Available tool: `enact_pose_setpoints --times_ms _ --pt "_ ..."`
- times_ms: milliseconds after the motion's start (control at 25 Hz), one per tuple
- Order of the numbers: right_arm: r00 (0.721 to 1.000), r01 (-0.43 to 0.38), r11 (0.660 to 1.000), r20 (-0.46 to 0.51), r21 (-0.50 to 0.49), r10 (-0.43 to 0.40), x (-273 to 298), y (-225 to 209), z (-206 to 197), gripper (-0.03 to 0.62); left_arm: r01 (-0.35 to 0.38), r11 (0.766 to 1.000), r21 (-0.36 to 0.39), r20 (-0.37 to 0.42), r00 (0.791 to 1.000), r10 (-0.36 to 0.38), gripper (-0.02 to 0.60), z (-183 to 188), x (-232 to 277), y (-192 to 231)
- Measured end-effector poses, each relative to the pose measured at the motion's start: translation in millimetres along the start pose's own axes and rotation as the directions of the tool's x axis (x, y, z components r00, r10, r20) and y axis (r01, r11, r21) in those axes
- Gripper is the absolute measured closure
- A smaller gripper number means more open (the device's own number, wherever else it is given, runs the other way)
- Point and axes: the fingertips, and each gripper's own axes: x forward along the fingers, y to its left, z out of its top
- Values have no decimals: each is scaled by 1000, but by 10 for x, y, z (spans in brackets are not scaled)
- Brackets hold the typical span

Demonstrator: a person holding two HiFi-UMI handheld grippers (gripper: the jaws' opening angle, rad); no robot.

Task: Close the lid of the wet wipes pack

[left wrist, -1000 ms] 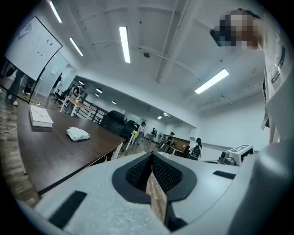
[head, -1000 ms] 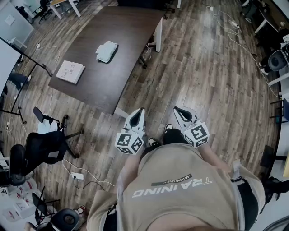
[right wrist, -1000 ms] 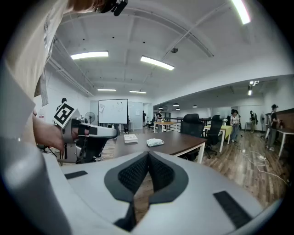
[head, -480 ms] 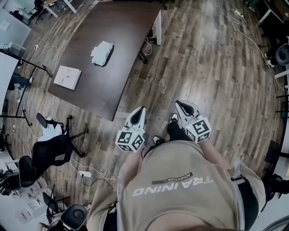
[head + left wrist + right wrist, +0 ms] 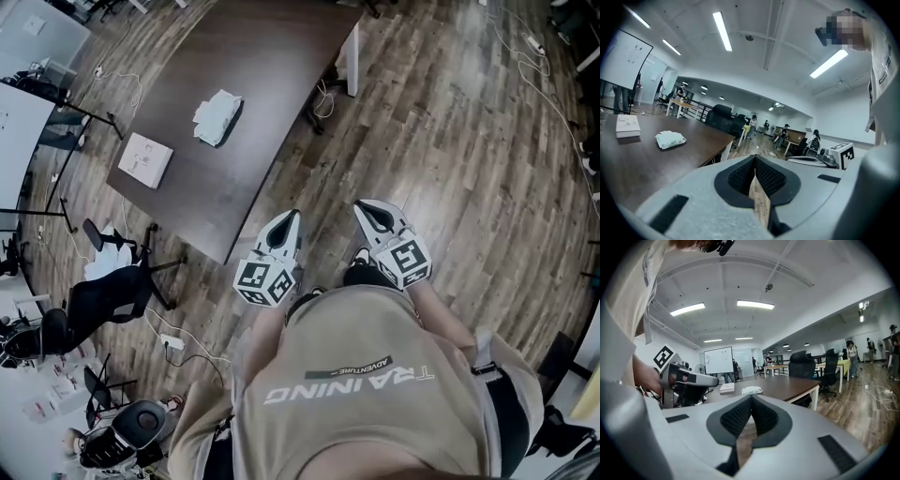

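The wet wipes pack (image 5: 217,117) lies on the dark wooden table (image 5: 253,84), well ahead of me and to the left. It looks white and crumpled, and I cannot tell how its lid stands. It also shows in the left gripper view as the pack (image 5: 670,139) and, far off, in the right gripper view as the pack (image 5: 751,390). My left gripper (image 5: 292,217) and right gripper (image 5: 364,208) hang side by side over the floor, short of the table's near corner. Both are shut with nothing between the jaws.
A white flat box (image 5: 145,159) lies on the table left of the pack. Black office chairs (image 5: 103,300) and floor cables (image 5: 183,352) stand to my left. A white table leg panel (image 5: 352,61) is at the far end. People stand in the distance (image 5: 752,124).
The head view has swung a little, so the table sits slightly lower and nearer. Both grippers have stayed shut and side by side in front of the body.
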Motion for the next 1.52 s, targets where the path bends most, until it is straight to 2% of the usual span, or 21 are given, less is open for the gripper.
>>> enact_pose_setpoints --times_ms 200,360,560,760,920,1160,1280,1400,1520 --pt "999 -13 999 -51 40 15 128 -375 -151 580 -24 996 -81 -2 1000 24 571 -54 349 0" --pt "997 -33 998 -73 48 37 307 -454 -215 580 -39 995 -86 -38 999 36 571 -121 514 165" --pt "997 -7 1000 -83 22 8 580 -716 -141 580 48 997 -67 -60 997 -52 571 -129 879 237" --pt "997 54 999 -58 5 -54 874 -1056 215 580 96 993 -72 -22 995 -98 571 186 1360 484" --pt "998 44 996 -49 -77 -48 1269 -1236 554 580 150 989 -15 24 988 -150 571 605 1754 729" --pt "997 54 995 -57 -78 -59 1840 -1333 695 580 157 986 -48 22 988 -156 571 777 1998 1195" --pt "995 20 998 -92 -56 -25 2129 -1264 612 580 135 989 -67 30 991 -134 571 837 2043 1432" --pt "992 -76 994 -109 -78 67 2472 -1112 633 580 109 992 -57 66 992 -105 571 964 2027 1655" --pt "984 -156 983 -98 -95 147 2866 -988 722 580 49 997 -59 68 997 -45 571 951 2005 1983"
